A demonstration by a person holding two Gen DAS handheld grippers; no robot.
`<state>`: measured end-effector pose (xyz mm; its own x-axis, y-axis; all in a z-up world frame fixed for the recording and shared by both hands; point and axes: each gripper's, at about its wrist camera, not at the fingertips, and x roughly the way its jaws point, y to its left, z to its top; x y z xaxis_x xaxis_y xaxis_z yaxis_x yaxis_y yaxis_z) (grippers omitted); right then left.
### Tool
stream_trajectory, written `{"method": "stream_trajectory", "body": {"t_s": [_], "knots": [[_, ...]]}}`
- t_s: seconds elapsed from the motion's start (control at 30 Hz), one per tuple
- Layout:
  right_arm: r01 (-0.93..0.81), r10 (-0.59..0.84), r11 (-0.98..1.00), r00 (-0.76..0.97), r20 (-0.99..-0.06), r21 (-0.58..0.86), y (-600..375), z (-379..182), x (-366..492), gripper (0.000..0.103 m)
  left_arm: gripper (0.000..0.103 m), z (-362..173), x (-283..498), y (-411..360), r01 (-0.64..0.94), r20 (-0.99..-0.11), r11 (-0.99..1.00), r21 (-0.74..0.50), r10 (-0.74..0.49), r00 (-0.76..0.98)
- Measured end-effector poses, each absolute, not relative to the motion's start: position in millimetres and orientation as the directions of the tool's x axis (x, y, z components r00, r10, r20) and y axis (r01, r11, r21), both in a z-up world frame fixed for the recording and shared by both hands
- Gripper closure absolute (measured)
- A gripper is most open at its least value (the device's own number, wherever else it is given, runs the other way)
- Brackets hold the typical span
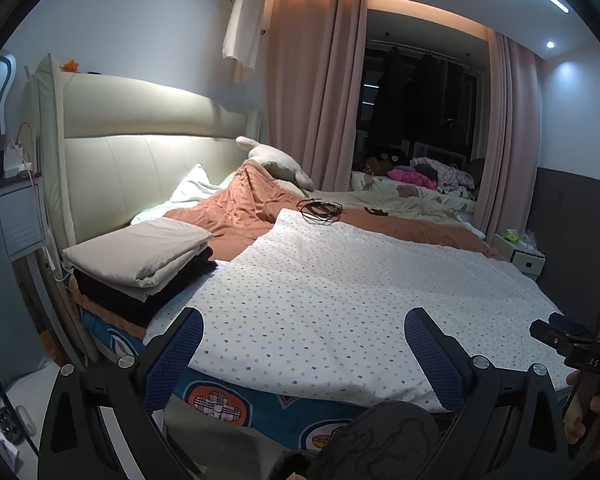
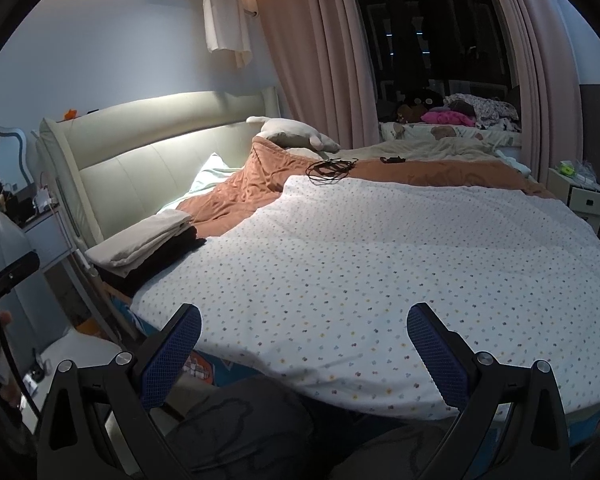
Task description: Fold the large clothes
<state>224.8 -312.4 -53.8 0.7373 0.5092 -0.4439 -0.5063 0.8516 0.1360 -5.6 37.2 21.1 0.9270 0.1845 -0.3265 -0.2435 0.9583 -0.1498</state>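
Both hand-held grippers are seen spread wide, nothing held. The left gripper (image 1: 304,356) w/ blue mesh pads is held over the near edge of the white dotted quilt (image 1: 340,292); the right gripper (image 2: 304,352) is held over the same quilt, approx. at its front edge. The quilt is laid flat across the bed. A folded beige cloth (image 1: 140,252) is stacked on a folded black garment (image 1: 140,292) at the bed's left side, beside the rust-orange blanket (image 1: 236,208). A coiled black cord (image 1: 320,209) is seen at the quilt's far edge.
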Motion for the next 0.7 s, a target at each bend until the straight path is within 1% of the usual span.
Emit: {"method": "stream_trajectory", "body": {"t_s": [0.43, 0.7], "knots": [[-0.493, 0.505, 0.856, 0.737, -0.449, 0.152, -317.0, -56.0, 223.3, 0.0, 0.001, 24.8, -8.5, 36.2, -0.212, -0.323, 0.966, -0.149, 0.155, 0.933], [-0.49, 0.501, 0.858, 0.74, -0.449, 0.152, -318.9, -55.0, 222.6, 0.0, 0.0, 24.8, -8.7, 34.0, -0.217, -0.322, 0.968, -0.128, 0.167, 0.932]]}}
